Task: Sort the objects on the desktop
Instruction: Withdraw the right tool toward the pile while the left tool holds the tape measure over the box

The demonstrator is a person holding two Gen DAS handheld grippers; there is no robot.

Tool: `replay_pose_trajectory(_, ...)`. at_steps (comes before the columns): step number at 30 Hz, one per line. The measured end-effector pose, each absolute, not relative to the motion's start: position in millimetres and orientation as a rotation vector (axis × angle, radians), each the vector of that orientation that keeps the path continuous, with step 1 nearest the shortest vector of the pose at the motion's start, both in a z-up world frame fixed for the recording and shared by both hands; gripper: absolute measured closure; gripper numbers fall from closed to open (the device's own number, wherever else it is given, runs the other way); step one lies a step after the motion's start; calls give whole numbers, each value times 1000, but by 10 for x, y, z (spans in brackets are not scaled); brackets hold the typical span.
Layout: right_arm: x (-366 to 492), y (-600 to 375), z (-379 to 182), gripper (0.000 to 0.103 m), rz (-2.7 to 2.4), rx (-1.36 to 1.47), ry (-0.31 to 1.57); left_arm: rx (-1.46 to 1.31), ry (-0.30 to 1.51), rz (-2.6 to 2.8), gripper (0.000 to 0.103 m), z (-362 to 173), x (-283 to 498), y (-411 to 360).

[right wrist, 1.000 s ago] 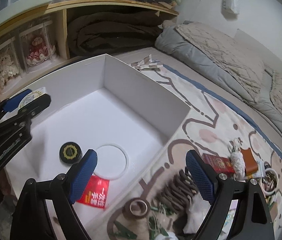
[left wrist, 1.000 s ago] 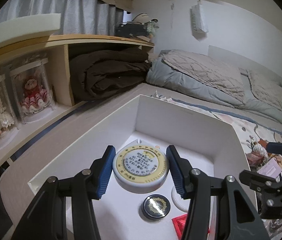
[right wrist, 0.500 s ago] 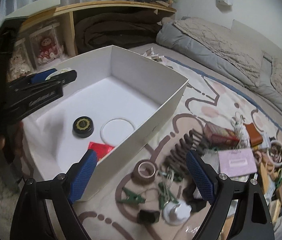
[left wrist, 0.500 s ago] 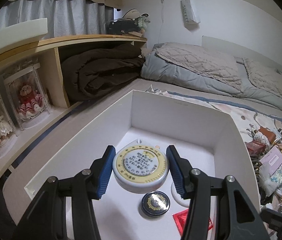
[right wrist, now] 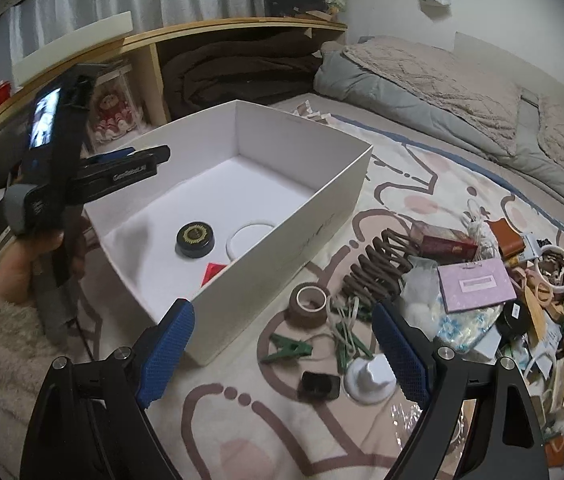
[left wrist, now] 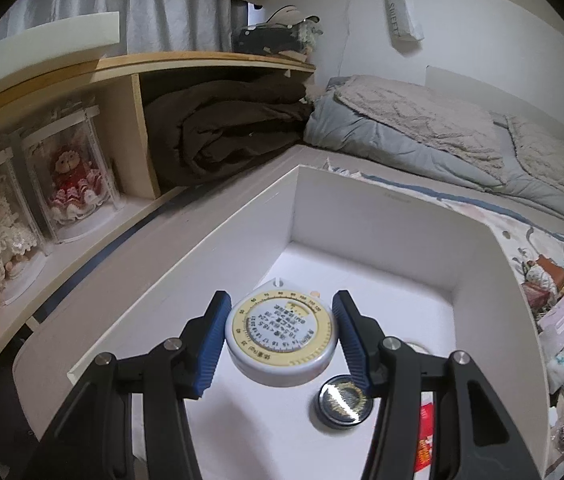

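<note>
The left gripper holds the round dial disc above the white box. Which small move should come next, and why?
Probably lower and release: the left gripper holds the disc above the box, over bare floor beside the black tin.

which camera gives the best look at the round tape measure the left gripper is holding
The left wrist view: the round tape measure sits face-up between the left gripper pads, dial readable. In the right wrist view it is hidden behind that gripper's fingers.

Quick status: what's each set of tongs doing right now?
Left tongs: shut on the round tape measure, held over the white box.
Right tongs: open, empty, above the brown tape roll.
</note>
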State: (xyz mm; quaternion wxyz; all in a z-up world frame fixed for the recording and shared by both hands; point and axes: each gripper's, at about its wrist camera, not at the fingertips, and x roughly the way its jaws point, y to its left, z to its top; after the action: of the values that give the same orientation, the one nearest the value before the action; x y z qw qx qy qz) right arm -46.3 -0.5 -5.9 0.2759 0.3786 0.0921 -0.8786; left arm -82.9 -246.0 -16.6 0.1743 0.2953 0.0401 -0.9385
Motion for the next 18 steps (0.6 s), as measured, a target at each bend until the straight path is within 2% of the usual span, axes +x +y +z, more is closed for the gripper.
replay_pose_trajectory(18, -369, -44, -198, 13, -2323, 1062, 262, 949, -19, -2602, 50, -323, -852, -2558)
